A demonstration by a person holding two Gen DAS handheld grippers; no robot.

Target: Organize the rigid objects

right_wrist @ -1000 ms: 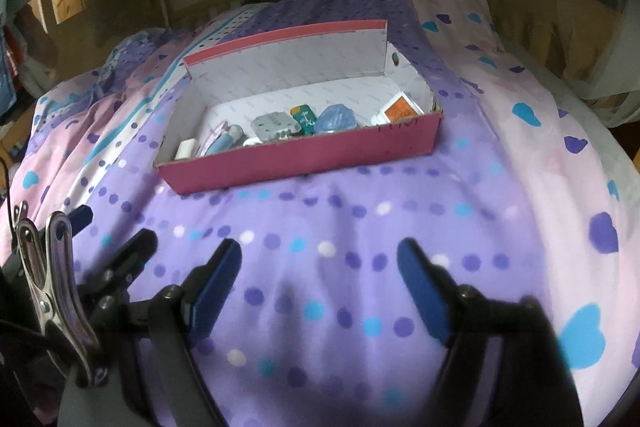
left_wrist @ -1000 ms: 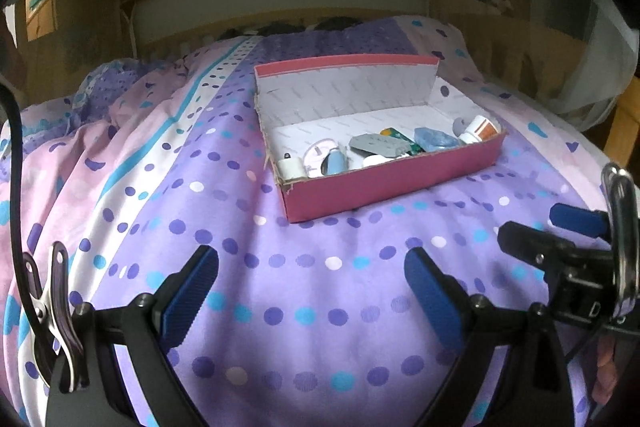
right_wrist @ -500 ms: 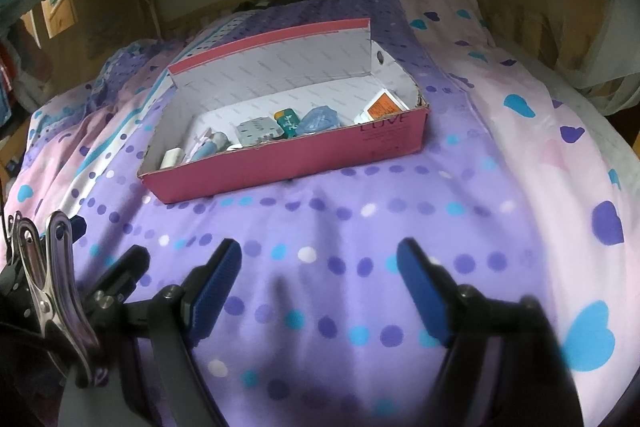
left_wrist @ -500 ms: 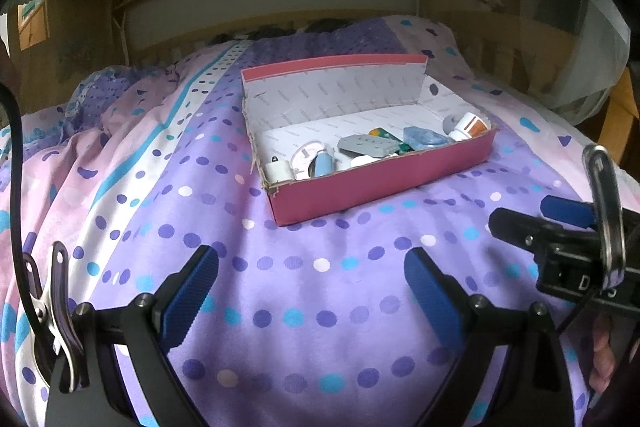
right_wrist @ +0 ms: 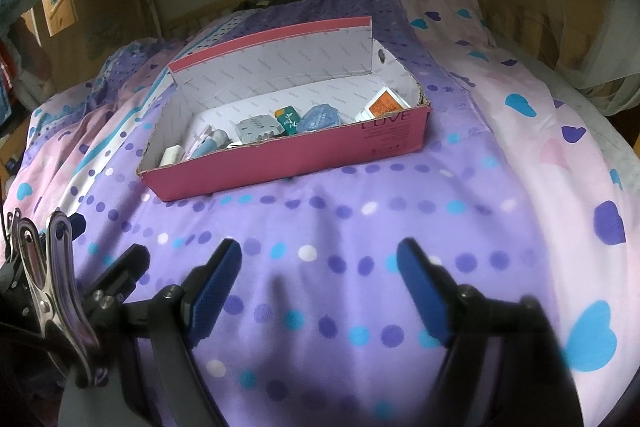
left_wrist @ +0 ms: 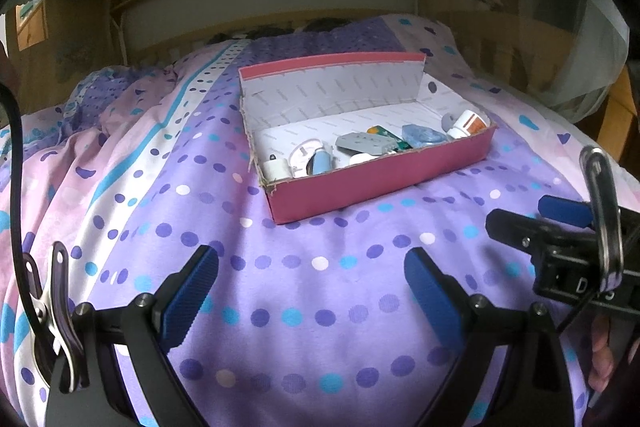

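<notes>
A pink cardboard box [left_wrist: 380,179] with its lid flap up lies on the bed, also in the right wrist view [right_wrist: 288,163]. Inside lie several small things: a grey block [left_wrist: 362,143] [right_wrist: 256,129], a blue faceted piece [left_wrist: 422,135] [right_wrist: 318,119], a white and orange bottle [left_wrist: 468,123] [right_wrist: 382,107], a white cap [left_wrist: 276,169] [right_wrist: 172,155] and a green card [right_wrist: 289,117]. My left gripper [left_wrist: 312,291] is open and empty, well short of the box. My right gripper [right_wrist: 320,287] is open and empty, also short of it, and shows at the right edge of the left wrist view [left_wrist: 560,227].
The bed has a purple and pink dotted quilt [left_wrist: 280,307] [right_wrist: 520,187], rumpled at the left. A wooden headboard [left_wrist: 264,7] stands behind. Wooden furniture [left_wrist: 32,23] stands at the far left and a pale curtain [left_wrist: 592,39] at the right.
Both grippers have drawn back and risen a little, so the box looks slightly farther and has shifted left in the right wrist view. Both stay open and empty.
</notes>
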